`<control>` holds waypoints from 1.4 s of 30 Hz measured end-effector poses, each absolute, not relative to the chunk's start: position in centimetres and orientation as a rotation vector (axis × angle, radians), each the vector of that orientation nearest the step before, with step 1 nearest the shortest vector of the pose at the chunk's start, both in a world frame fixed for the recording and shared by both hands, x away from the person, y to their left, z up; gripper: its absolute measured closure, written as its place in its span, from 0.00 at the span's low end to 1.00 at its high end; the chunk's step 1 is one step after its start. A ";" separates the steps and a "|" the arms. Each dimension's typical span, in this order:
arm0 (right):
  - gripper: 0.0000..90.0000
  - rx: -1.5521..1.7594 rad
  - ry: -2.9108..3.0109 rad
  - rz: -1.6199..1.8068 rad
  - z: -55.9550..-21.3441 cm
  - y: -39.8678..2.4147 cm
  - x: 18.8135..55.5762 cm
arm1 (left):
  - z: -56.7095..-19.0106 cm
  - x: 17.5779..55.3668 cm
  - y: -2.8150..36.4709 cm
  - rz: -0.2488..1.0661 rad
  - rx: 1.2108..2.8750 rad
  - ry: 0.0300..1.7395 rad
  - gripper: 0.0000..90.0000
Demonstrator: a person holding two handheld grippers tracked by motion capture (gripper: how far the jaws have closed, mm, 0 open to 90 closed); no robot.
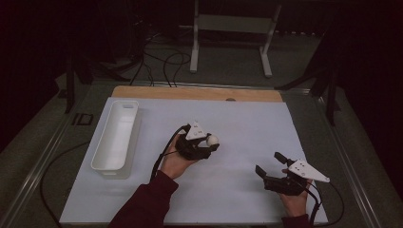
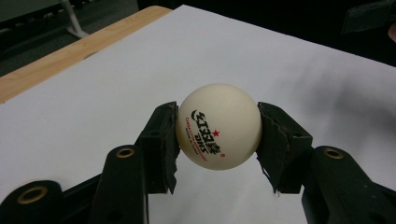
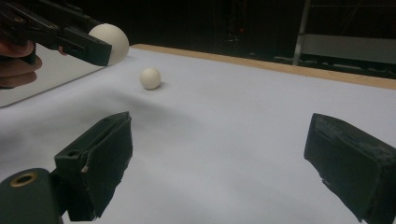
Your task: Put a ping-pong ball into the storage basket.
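Left claw (image 1: 209, 142): clamped on a white ball (image 2: 218, 126); both pads press its sides, ball sits between the tips and above the surface.
Held ball: printed mark in black and red faces the left claw's camera; in the high view it shows at the claw's tip (image 1: 212, 139), lifted clear of the white sheet (image 1: 237, 123).
Left hand (image 1: 176, 159): wraps the claw body from below; dark red sleeve (image 1: 147, 202) behind it.
Right claw (image 1: 268, 164): jaws stand wide apart, nothing between them; bare sheet lies between the two pads (image 3: 107, 154).
Right hand (image 1: 294, 199): holds the claw low over the surface, well apart from the left claw.
Second ball (image 3: 150, 78): small and white, rests on the sheet ahead of the right claw and to its left, just under the left claw as the right gripper view shows it.
Left claw from the right claw (image 3: 60, 35): up and to the left, the held ball (image 3: 112, 42) poking past its jaw.
White tray (image 1: 116, 137): long, narrow, lies on the sheet to the far side of the left claw from the right claw; its inside looks bare, though its depth is hard to read.
Surface (image 1: 199, 92): wooden edge shows past the sheet, beyond both claws.
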State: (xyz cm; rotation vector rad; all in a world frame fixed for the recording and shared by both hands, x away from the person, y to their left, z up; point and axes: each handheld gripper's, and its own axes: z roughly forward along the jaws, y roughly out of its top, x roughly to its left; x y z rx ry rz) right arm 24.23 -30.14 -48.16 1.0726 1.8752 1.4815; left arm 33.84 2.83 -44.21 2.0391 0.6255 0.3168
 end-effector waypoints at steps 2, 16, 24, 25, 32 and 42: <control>0.09 1.071 1.875 1.481 -48.2 -30.1 24.2 | -44.1 33.9 3.0 0.320 2.040 0.624 0.56; 0.09 1.071 1.875 1.482 -48.2 -30.1 24.3 | -43.8 34.0 3.8 0.335 2.030 0.635 0.56; 0.09 1.071 1.879 1.479 -48.2 -30.1 24.3 | -43.4 34.1 4.5 0.350 2.020 0.648 0.56; 0.09 1.071 1.879 1.478 -48.2 -30.1 24.3 | -43.4 34.1 4.5 0.351 2.020 0.648 0.56; 0.09 1.072 1.878 1.479 -48.2 -30.1 24.3 | -43.2 34.2 4.9 0.361 2.011 0.657 0.56; 0.09 1.071 1.878 1.479 -48.2 -30.1 24.3 | -42.8 34.2 5.5 0.380 2.001 0.667 0.56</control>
